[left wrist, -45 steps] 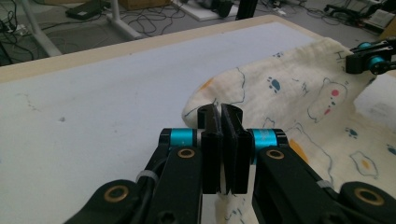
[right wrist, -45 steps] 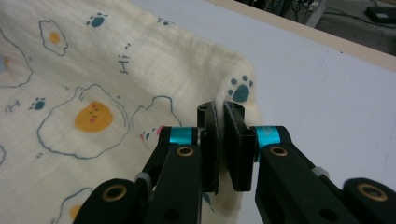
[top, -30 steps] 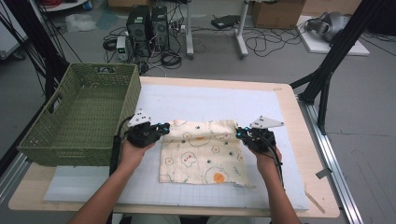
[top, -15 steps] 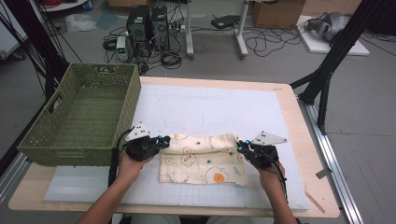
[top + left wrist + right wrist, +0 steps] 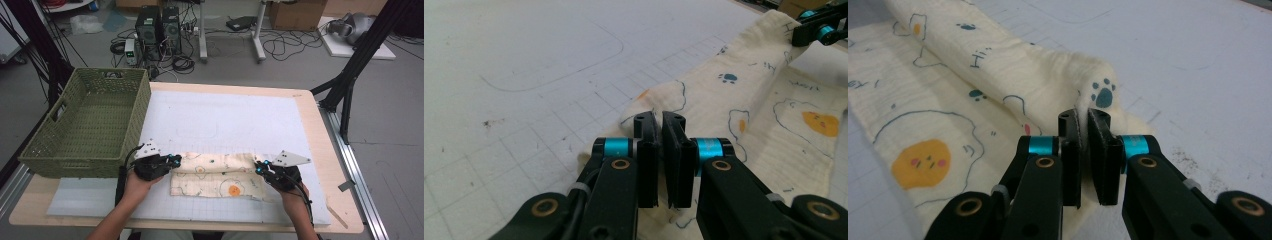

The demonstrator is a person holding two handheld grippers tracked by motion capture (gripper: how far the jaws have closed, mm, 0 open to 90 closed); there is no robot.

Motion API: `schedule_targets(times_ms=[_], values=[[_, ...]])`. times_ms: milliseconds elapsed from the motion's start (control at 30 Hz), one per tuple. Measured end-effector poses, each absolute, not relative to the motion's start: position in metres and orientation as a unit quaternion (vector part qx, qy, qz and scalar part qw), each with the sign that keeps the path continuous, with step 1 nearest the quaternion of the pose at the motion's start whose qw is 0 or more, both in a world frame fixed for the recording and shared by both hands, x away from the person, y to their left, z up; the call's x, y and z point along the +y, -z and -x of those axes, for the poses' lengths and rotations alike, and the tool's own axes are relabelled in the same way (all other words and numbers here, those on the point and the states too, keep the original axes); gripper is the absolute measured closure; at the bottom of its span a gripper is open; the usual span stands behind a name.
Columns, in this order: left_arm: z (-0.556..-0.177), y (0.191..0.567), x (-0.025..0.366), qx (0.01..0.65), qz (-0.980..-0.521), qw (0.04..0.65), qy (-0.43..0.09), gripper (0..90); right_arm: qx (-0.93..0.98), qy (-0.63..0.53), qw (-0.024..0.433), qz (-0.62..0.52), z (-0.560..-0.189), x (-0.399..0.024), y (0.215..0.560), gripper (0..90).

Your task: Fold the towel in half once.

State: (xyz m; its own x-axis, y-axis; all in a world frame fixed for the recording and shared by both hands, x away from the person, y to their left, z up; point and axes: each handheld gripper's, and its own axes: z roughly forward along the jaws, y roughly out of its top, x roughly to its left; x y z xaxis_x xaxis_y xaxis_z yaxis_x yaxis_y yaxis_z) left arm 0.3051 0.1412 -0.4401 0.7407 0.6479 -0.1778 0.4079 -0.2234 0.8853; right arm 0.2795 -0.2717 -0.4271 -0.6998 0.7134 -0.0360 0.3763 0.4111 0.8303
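A cream cloth [image 5: 215, 176] printed with fried eggs and paw marks lies on the white grid mat [image 5: 225, 120] near the table's front. Its far edge is folded over toward the person. My left gripper [image 5: 172, 160] is shut on the cloth's left folded corner [image 5: 659, 102], fabric pinched between the pads. My right gripper [image 5: 259, 167] is shut on the right folded corner [image 5: 1098, 95], where a teal paw print shows just past the jaws. In the left gripper view the right gripper [image 5: 819, 25] shows at the cloth's far end.
A green woven basket [image 5: 90, 125] stands at the table's left, close to my left hand. The mat stretches bare behind the cloth. Beyond the wooden table's [image 5: 320, 130] far edge lie computers, cables and black stand legs on the floor.
Both grippers have drawn the cloth's far edge toward the person, so the fold has come over and the cloth looks shorter front to back. Both hands sit nearer the front edge.
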Motion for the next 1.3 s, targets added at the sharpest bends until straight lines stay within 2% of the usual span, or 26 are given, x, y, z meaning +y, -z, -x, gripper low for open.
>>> schedule_targets(times_ms=[233,333,367,433,467,533,767,967,1167,1300], values=[[-0.297,0.443,0.144,0.332,-0.782,0.517,-0.101,83.6,0.833,-0.416,0.192,-0.309,-0.269,-0.272,0.431,84.4],[-0.295,0.444,0.146,0.332,-0.782,0.52,-0.089,79.6,0.837,-0.412,0.185,-0.307,-0.264,-0.275,0.433,82.4],[-0.295,0.444,0.147,0.335,-0.779,0.524,-0.083,74.8,0.839,-0.41,0.183,-0.307,-0.264,-0.276,0.434,80.7],[-0.297,0.442,0.15,0.346,-0.771,0.53,-0.077,53.2,0.837,-0.405,0.191,-0.314,-0.262,-0.279,0.434,71.3],[-0.299,0.441,0.152,0.35,-0.764,0.537,-0.078,47.1,0.834,-0.403,0.195,-0.321,-0.262,-0.282,0.434,68.3],[-0.301,0.438,0.16,0.359,-0.751,0.548,-0.087,43.2,0.826,-0.408,0.202,-0.332,-0.262,-0.288,0.432,63.1],[-0.307,0.438,0.174,0.385,-0.73,0.556,-0.098,43.2,0.789,-0.414,0.242,-0.384,-0.26,-0.311,0.424,60.7],[-0.308,0.439,0.172,0.383,-0.735,0.551,-0.1,44.1,0.78,-0.411,0.251,-0.4,-0.264,-0.314,0.427,59.4],[-0.308,0.441,0.169,0.384,-0.744,0.538,-0.103,44.0,0.787,-0.413,0.234,-0.393,-0.266,-0.308,0.43,57.7],[-0.308,0.444,0.161,0.385,-0.767,0.504,-0.095,48.9,0.796,-0.411,0.219,-0.387,-0.268,-0.301,0.433,56.8]])
